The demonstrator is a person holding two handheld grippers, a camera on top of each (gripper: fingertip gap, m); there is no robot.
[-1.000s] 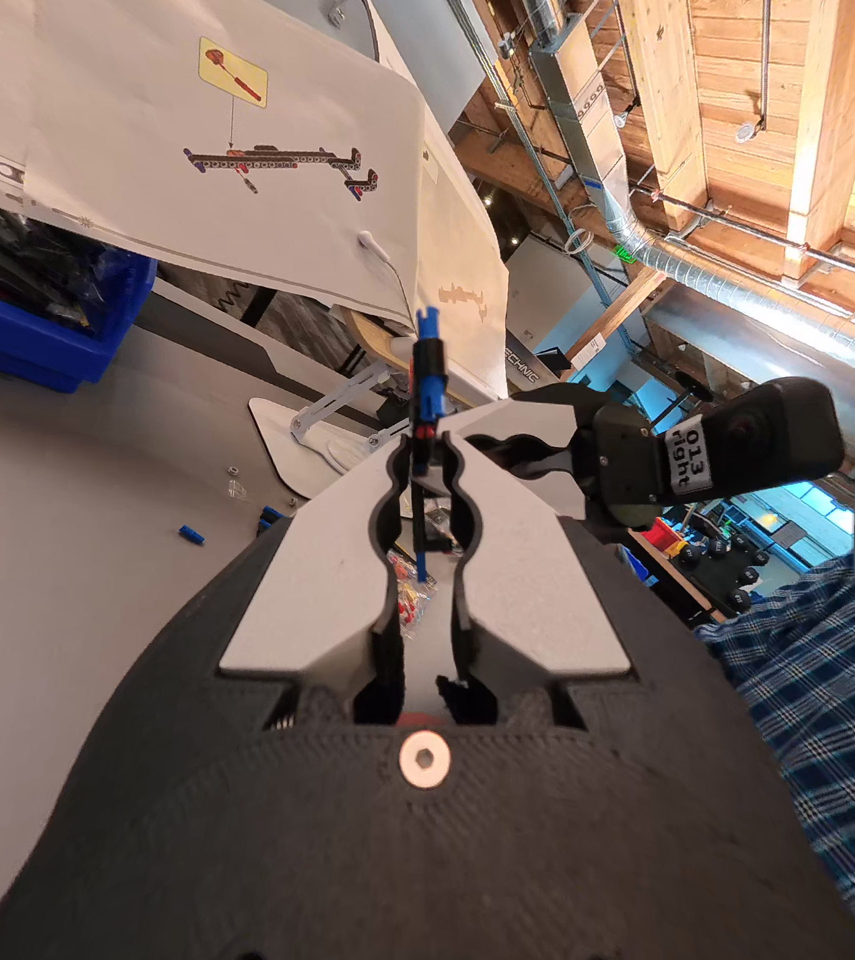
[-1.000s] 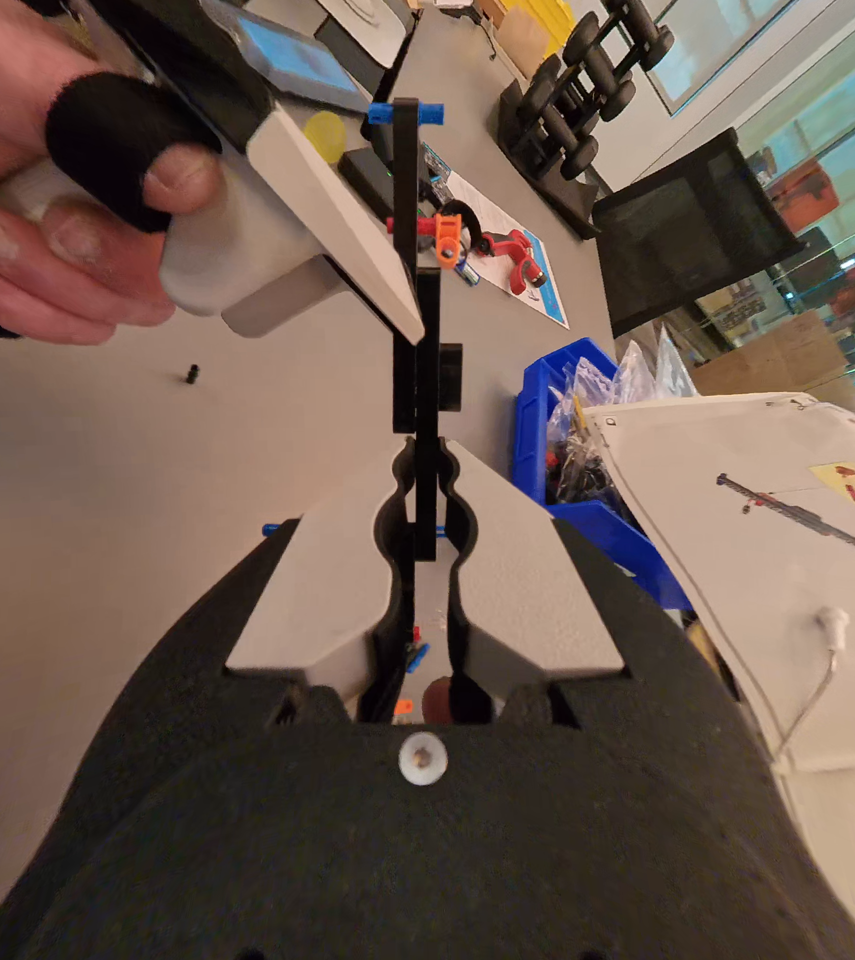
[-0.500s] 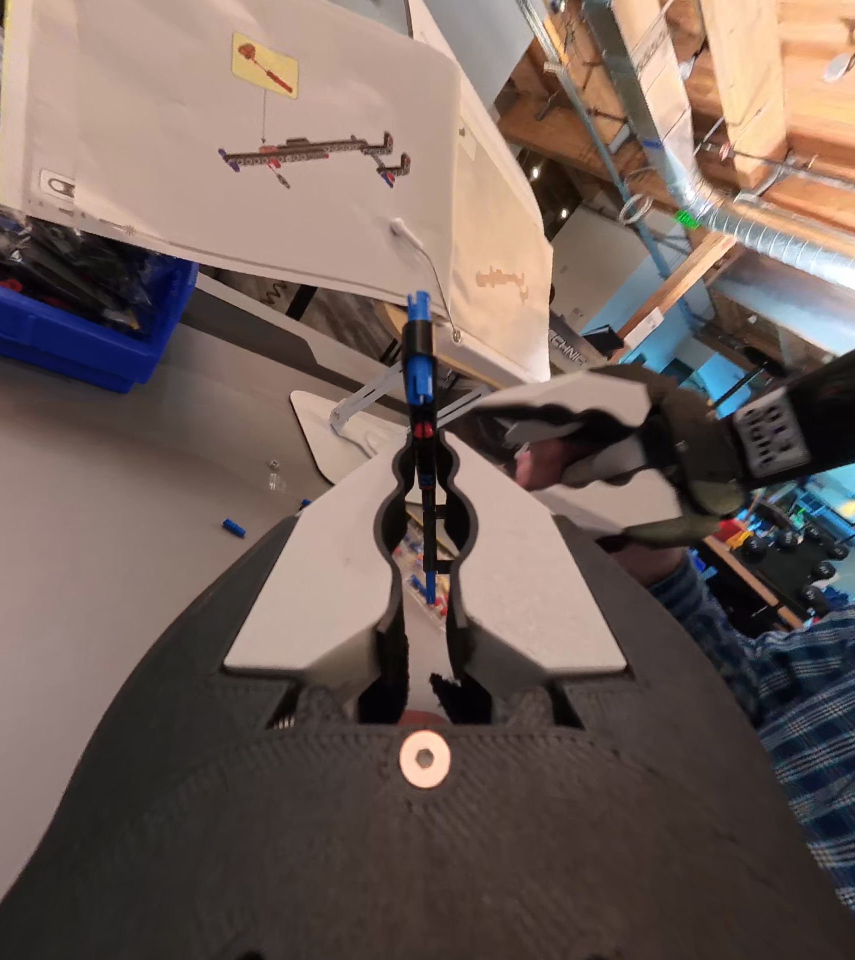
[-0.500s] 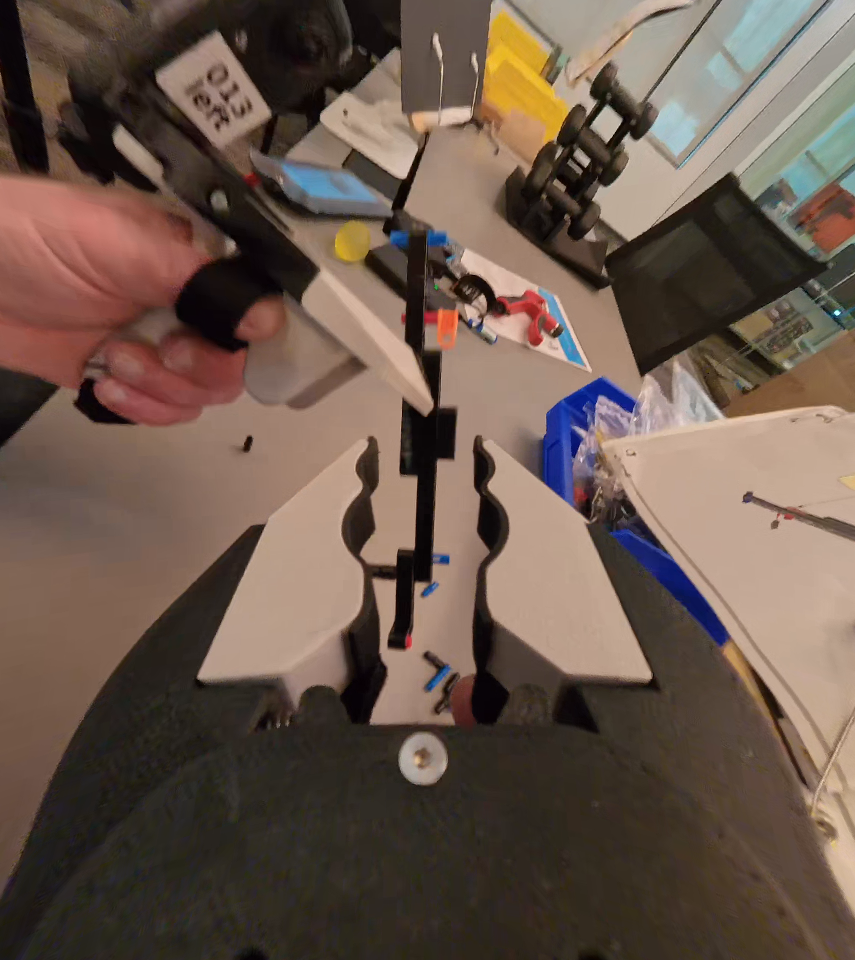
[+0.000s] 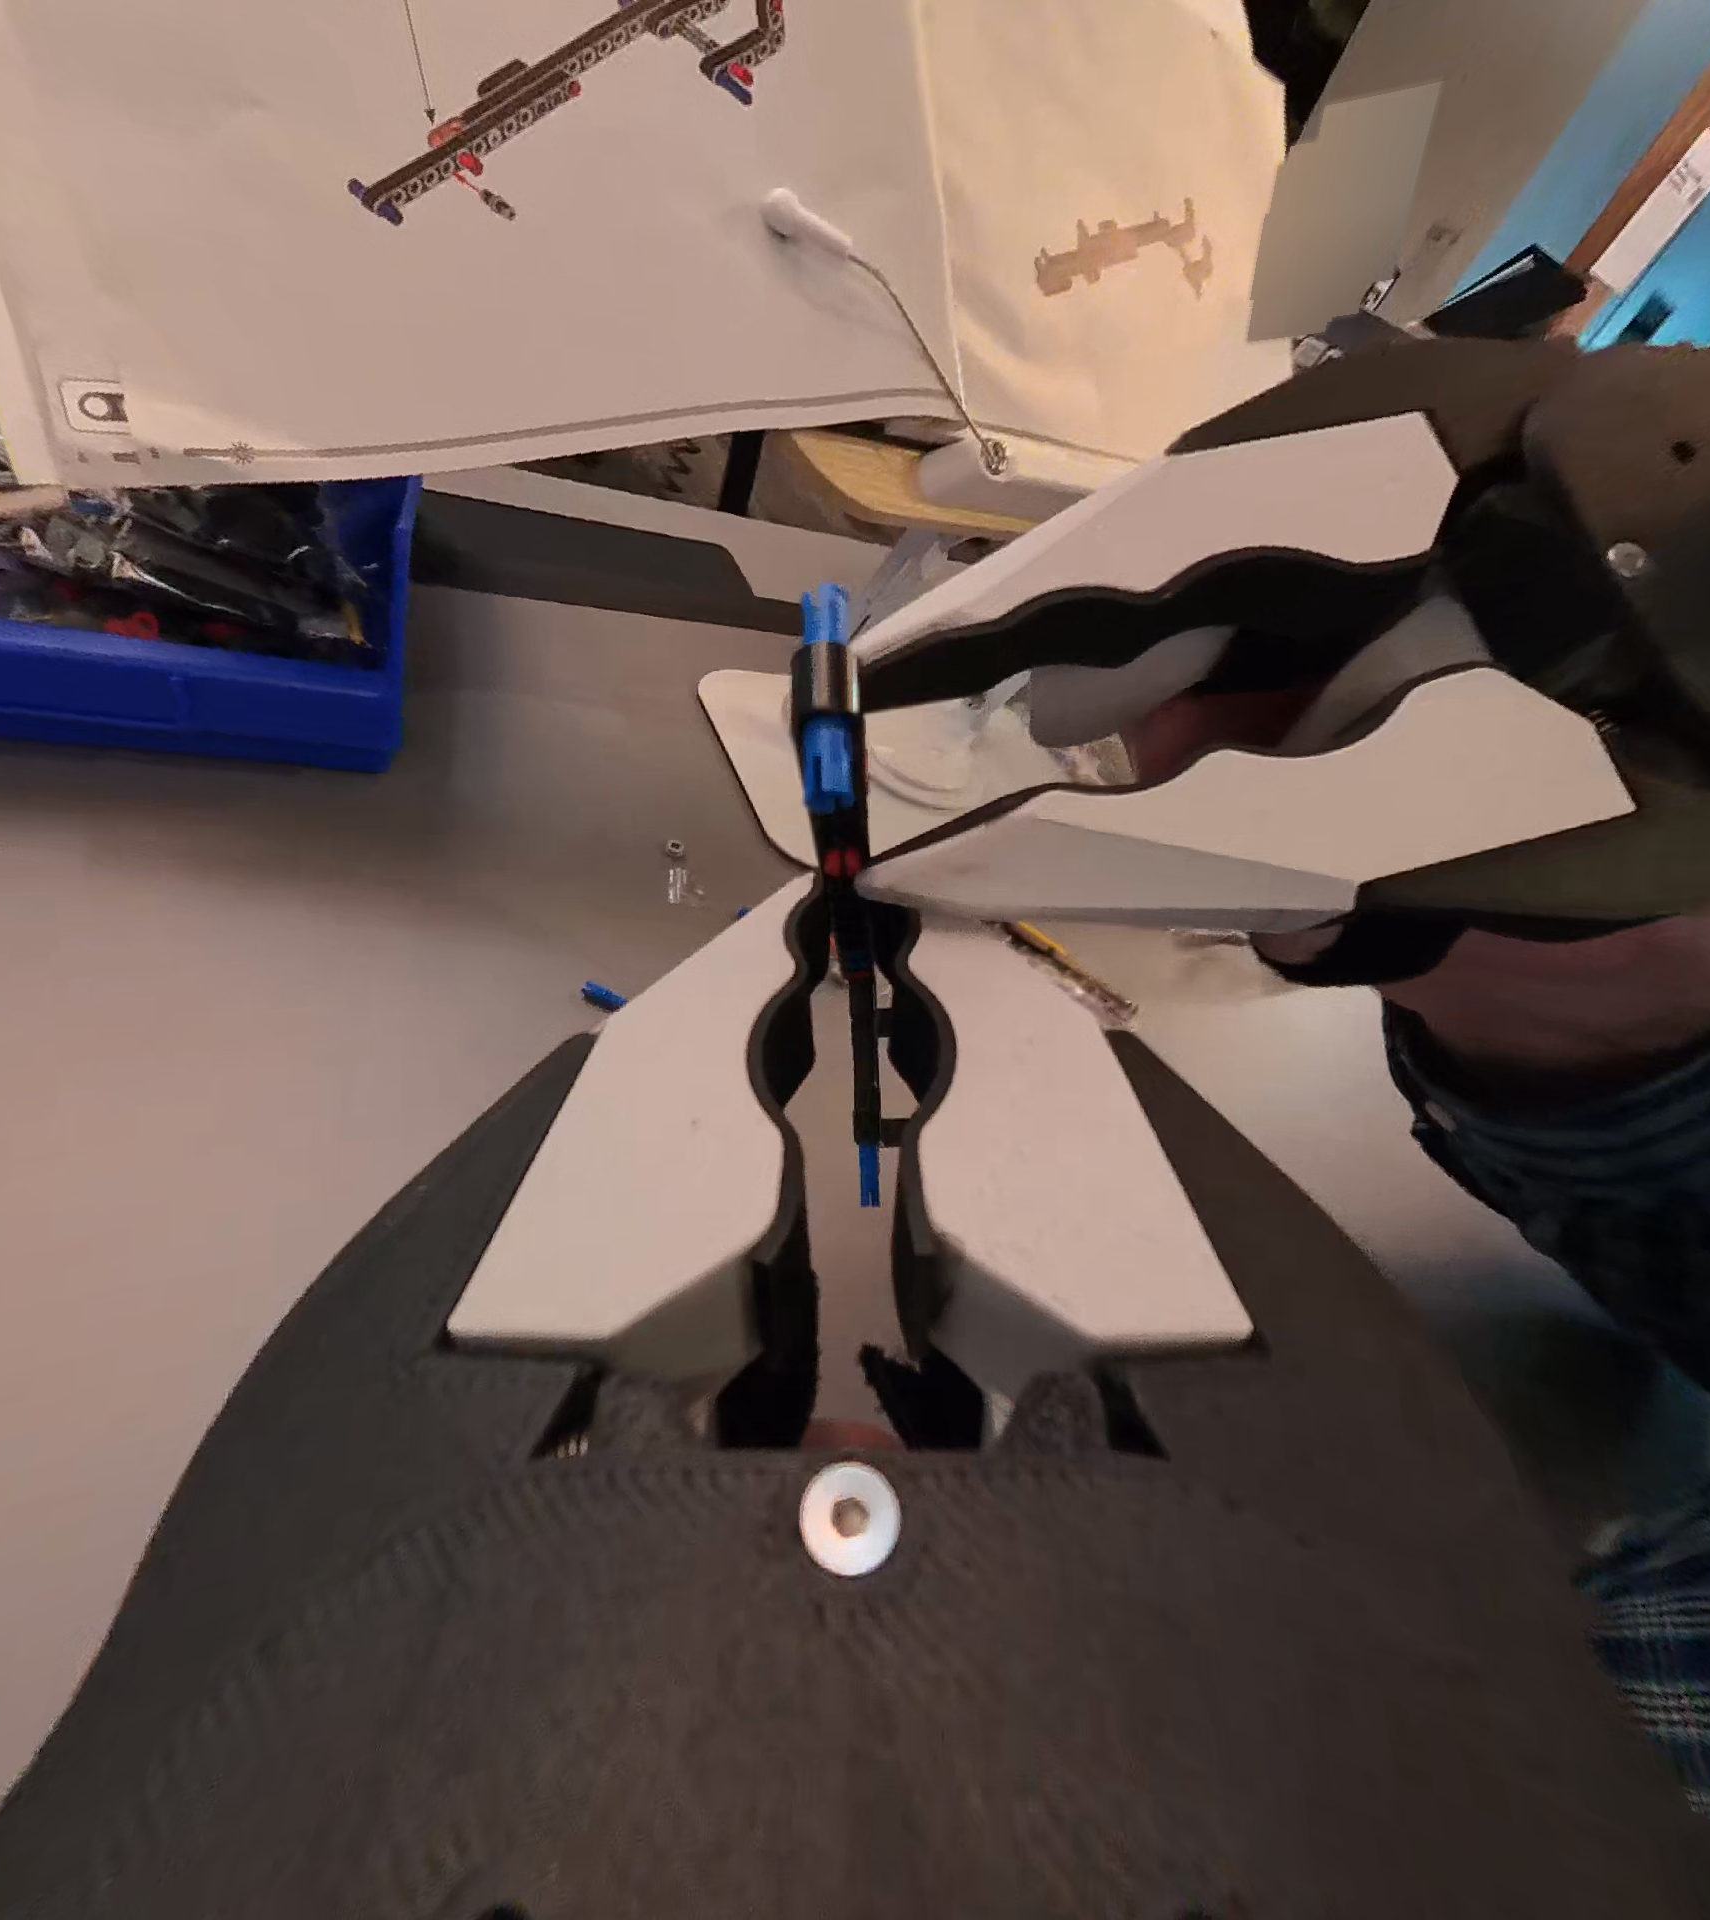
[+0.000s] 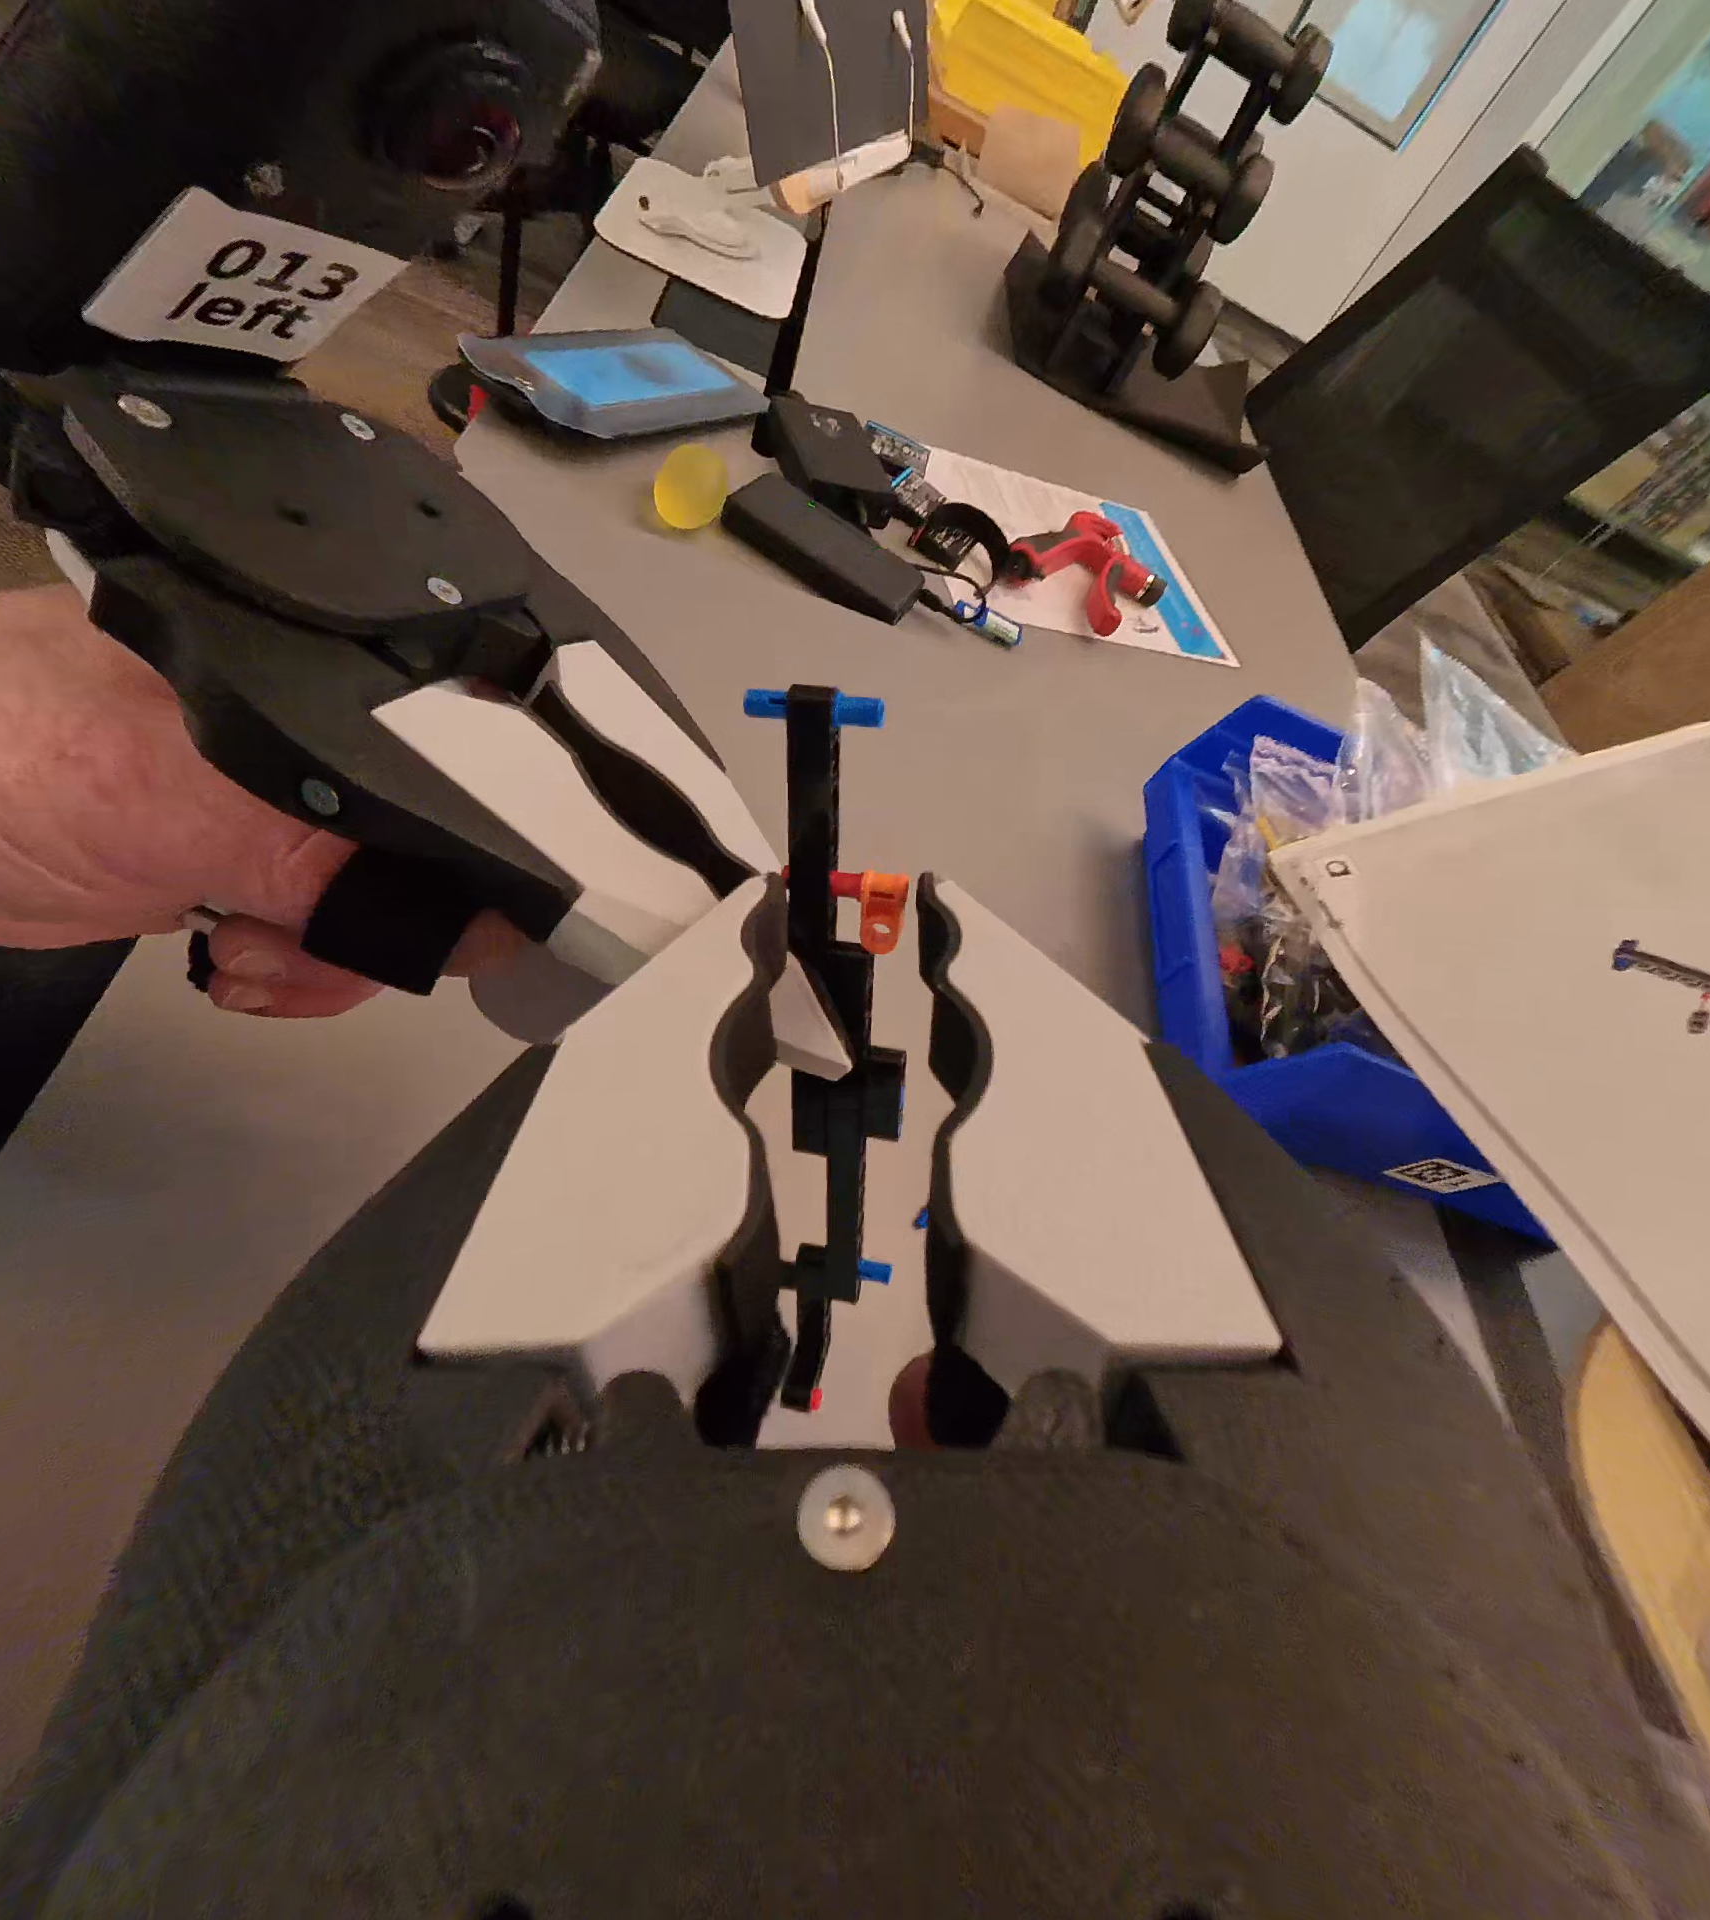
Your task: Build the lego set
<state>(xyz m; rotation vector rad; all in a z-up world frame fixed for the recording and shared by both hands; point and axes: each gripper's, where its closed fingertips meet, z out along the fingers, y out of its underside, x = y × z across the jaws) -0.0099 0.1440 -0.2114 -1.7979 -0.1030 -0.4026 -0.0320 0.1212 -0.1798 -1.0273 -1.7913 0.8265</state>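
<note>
The lego assembly [image 5: 857,1039] is a long black beam with blue pins, a red pin and an orange connector [image 6: 882,906]. My left gripper [image 5: 835,902] is shut on the beam near its middle and holds it upright above the grey table [image 5: 207,1039]. In the right wrist view the beam [image 6: 815,790] stands between the fingers of my right gripper [image 6: 846,894], which is open and apart from the beam on both sides. The left gripper [image 6: 801,982] reaches in from the left there. In the left wrist view the right gripper [image 5: 856,774] comes from the right, its jaws straddling the beam's upper part.
A blue bin [image 6: 1298,1101] of bagged parts sits under the propped instruction booklet [image 6: 1557,987]; both also show in the left wrist view, bin [image 5: 155,707] and booklet [image 5: 518,260]. A loose blue pin [image 5: 602,997] lies on the table. A dumbbell rack [image 6: 1142,260], yellow ball [image 6: 690,501] and red tool [image 6: 1079,561] stand farther off. Both grippers' tips are close together, under 4 cm apart.
My right gripper, shut on the beam's lower end a second ago, has opened and now straddles the beam. My left gripper stays shut on it; both views have tilted down toward the table.
</note>
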